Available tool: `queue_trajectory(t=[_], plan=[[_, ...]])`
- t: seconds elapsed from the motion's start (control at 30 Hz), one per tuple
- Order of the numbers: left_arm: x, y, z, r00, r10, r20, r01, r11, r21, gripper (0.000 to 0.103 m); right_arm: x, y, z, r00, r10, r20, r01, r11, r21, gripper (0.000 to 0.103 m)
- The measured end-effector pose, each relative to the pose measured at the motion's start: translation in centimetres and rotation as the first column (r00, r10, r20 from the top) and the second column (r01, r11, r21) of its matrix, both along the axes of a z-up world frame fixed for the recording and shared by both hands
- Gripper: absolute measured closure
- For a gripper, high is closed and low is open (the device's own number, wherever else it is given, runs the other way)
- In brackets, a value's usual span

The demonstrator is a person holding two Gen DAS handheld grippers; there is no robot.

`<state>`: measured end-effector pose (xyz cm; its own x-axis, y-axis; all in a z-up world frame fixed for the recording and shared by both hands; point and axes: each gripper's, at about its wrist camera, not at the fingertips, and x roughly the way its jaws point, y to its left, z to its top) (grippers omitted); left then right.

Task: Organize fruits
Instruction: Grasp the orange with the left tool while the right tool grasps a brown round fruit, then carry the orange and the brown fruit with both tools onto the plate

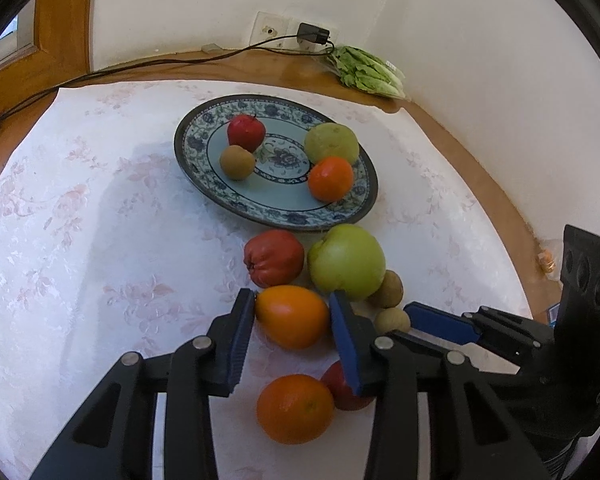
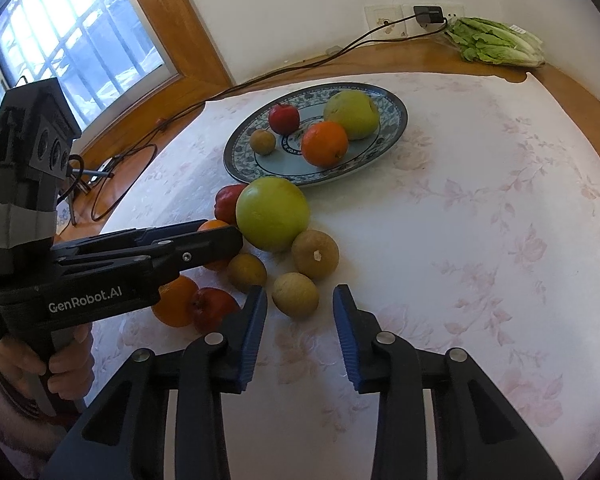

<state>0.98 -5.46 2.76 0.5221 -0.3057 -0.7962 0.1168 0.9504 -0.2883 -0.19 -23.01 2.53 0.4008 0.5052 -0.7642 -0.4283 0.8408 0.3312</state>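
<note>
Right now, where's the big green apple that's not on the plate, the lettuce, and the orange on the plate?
big green apple (image 1: 346, 262), left wrist view, middle of its skin.
lettuce (image 2: 494, 42), right wrist view, middle of the leaves.
orange on the plate (image 2: 324, 144), right wrist view, middle of its peel.

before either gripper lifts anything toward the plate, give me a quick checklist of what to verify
1. Left gripper closed on the orange fruit: ok, pads touch both sides.
2. Right gripper gripping the small brown fruit: not ok, gap beside right pad.
3. Free room on plate: ok, front part bare.
4. Green apple clear of the left grip: cannot tell, very close.
5. Grippers apart: ok.
</note>
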Motion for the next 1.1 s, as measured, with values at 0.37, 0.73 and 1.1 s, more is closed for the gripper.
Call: queue_trajectory(t=[0.37,0.73,1.1], plan=[[-0.2,0.2,0.1,1.0,0.003,-0.003,-0.003,1.0,0.004,0.063,0.2,0.0,-0.1,1.0,0.003,0.001,-0.003,1.0,0.008,0.076],[-0.9,1.3,1.0,0.999,0.033,0.017,-0.034,0.999,0.012,0.063,0.0,0.0,0.5,1.0,-0.003,0.024,0.003,1.0,0.003,0.077],[-1.1,2.1,2.1,0.997,0.055,0.044,-0.056,0.998,0.017,0.063,-0.4,-0.2,1.4,0.999,-0.005,0.042,0.004,1.0,0.022,0.077]])
